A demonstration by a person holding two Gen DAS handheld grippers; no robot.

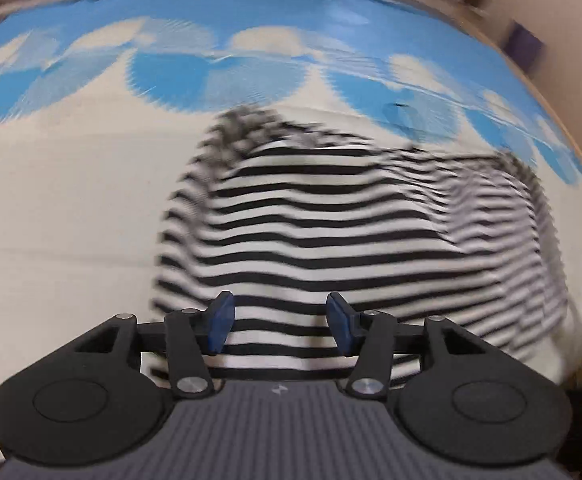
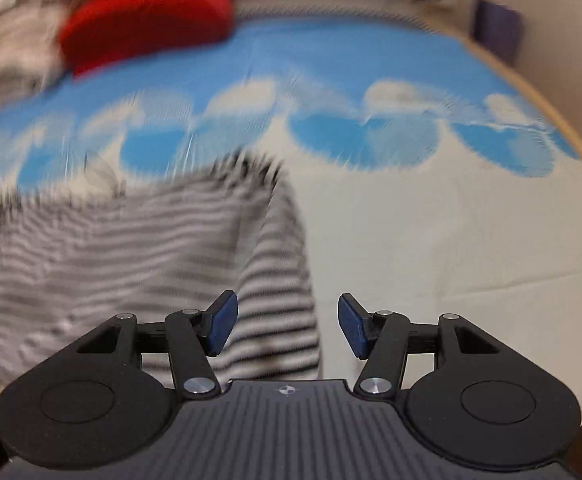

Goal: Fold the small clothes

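A black-and-white striped garment [image 1: 351,232] lies partly folded on a bed sheet [image 1: 63,220] printed white with blue clouds. My left gripper [image 1: 281,320] hovers above the near edge of the garment, its blue pads apart and nothing pinched between them. In the right wrist view the same striped garment [image 2: 139,248] fills the lower left, blurred. My right gripper [image 2: 287,324] stands open over the garment's right edge, with cloth below its left pad and bare sheet [image 2: 431,248] below its right pad.
A red cloth [image 2: 143,20] and a pile of pale clothes [image 2: 7,56] lie at the far side of the bed. A wooden bed edge [image 2: 571,128] curves along the right, with a wall and a dark purple object [image 2: 495,32] beyond it.
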